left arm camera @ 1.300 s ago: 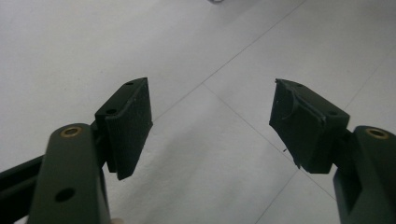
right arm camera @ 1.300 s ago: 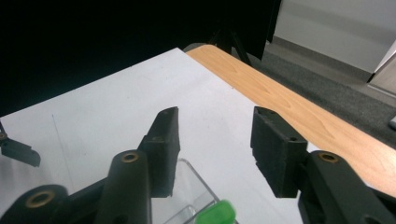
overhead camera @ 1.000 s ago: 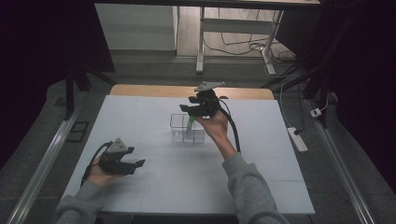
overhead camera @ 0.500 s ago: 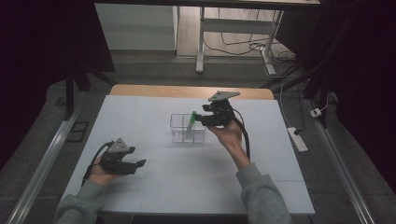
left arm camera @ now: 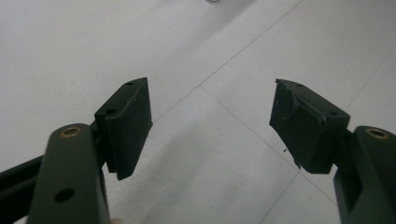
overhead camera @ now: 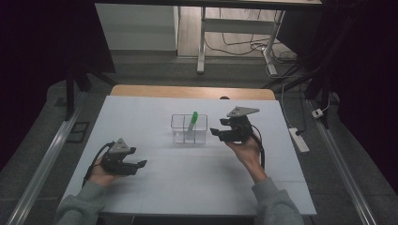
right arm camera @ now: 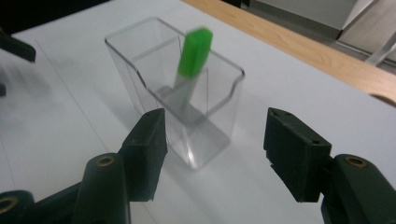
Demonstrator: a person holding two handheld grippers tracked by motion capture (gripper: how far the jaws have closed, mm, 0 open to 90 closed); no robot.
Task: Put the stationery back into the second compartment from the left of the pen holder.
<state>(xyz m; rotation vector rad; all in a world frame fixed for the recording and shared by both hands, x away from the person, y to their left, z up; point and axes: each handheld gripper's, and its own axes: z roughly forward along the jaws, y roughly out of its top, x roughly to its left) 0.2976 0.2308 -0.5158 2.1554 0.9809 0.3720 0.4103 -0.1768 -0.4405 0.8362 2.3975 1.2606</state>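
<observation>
From the high view, a clear plastic holder (overhead camera: pixel 188 129) stands upright near the middle of the white tabletop (overhead camera: pixel 187 178), with a green-capped marker (overhead camera: pixel 193 120) leaning inside it, cap up and tilted to the right. The right hand-held gripper (overhead camera: pixel 217 133) hangs just right of the holder, apart from it, jaws pointing left toward it; they have just been opening, and nothing is between them. The left hand-held gripper (overhead camera: pixel 139 164) rests low at the near left, well apart from the holder.

In the left gripper view, the left hand-held gripper (left arm camera: pixel 211 122) is spread wide over bare tabletop, with nothing between the jaws.

In the right gripper view, the right hand-held gripper (right arm camera: pixel 215 148) is spread, and the holder (right arm camera: pixel 175 88) stands beyond the jaws, untouched. The marker (right arm camera: pixel 189 70) sits in the far compartment, its cap rising above the rim.

The marker looks light, stiff and smooth, so it may slip; the cap above the rim is probably the best place to pinch. The holder looks light, thin-walled and easy to tip or slide if nudged.
</observation>
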